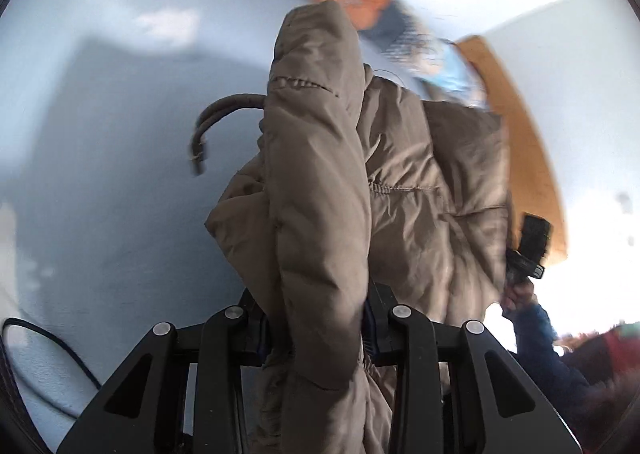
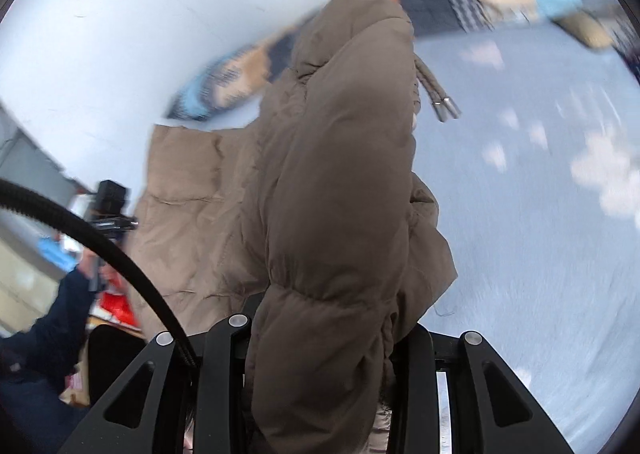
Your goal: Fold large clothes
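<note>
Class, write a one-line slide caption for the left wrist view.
Left tool clamps a fold of a taupe puffer jacket above a pale blue surface, its drawcord dangling.

Left gripper (image 1: pixel 320 334) is clamped on a puffy brown jacket (image 1: pixel 320 181), bunched up over a pale blue sheet (image 1: pixel 100 173). 2 drawstrings (image 1: pixel 216 113) dangle left, other gripper (image 1: pixel 528 250) on its far edge.
</note>
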